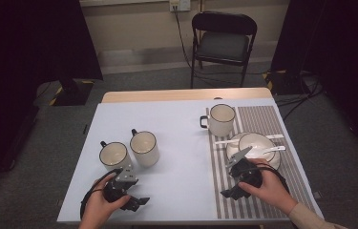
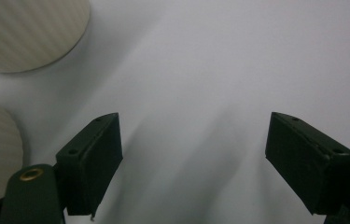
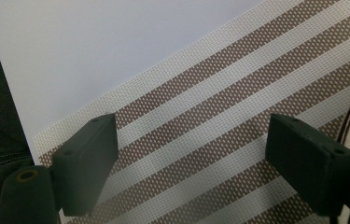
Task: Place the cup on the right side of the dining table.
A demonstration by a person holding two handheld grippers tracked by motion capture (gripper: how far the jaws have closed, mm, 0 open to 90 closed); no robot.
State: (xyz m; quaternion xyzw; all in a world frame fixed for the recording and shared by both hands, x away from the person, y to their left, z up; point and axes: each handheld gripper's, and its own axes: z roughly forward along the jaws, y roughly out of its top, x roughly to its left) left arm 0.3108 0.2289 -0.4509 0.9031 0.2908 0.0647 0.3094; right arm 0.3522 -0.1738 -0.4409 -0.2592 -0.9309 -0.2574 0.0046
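Mugs: two ribbed ones, left mug (image 1: 113, 155) touching right mug (image 1: 144, 148), at 12 o'clock just beyond left gripper (image 1: 138, 202). Its jaws wide apart over bare table (image 1: 176, 143), nothing between. Right gripper (image 1: 227, 192) at 3 o'clock on striped placemat (image 1: 262, 119), jaws apart, empty.

Cream mugs (image 1: 144, 148) with dark rims stand centre-left on a pale blue-white table (image 1: 176, 143); the placemat (image 1: 262, 119) (right side) shows brown-and-white stripes.
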